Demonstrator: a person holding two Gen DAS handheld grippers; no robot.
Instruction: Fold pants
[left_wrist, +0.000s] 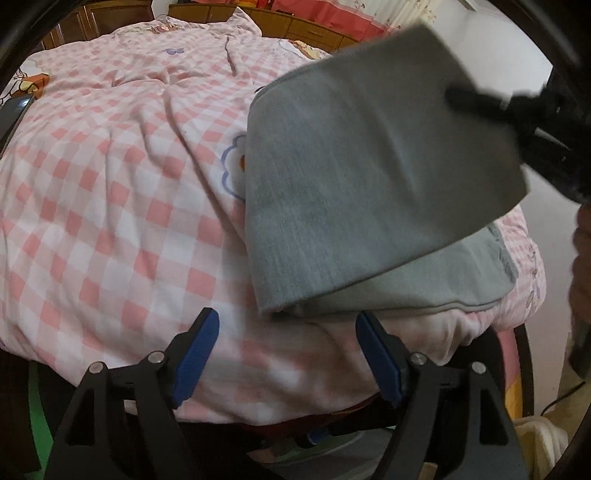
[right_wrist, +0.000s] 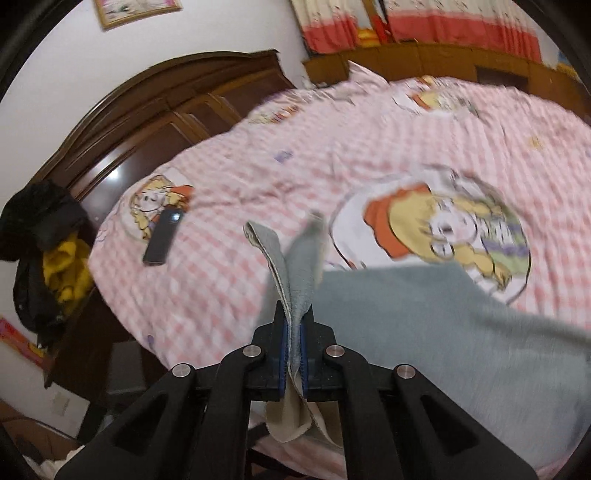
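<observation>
The grey pants (left_wrist: 354, 177) lie partly folded on the bed, with one layer lifted over the rest. My left gripper (left_wrist: 288, 347) is open and empty, just in front of the fold's near edge. My right gripper (right_wrist: 293, 332) is shut on the pants' edge (right_wrist: 295, 280) and holds it up; the rest of the pants (right_wrist: 443, 350) hangs down to the right. The right gripper also shows in the left wrist view (left_wrist: 491, 107), holding the lifted layer at the upper right.
The bed has a pink checked quilt (left_wrist: 110, 206) with cartoon prints. A dark phone (right_wrist: 162, 236) lies on the quilt at the left. A dark wooden headboard (right_wrist: 140, 122) and a pile of black and yellow clothes (right_wrist: 48, 243) are beyond the bed's left edge.
</observation>
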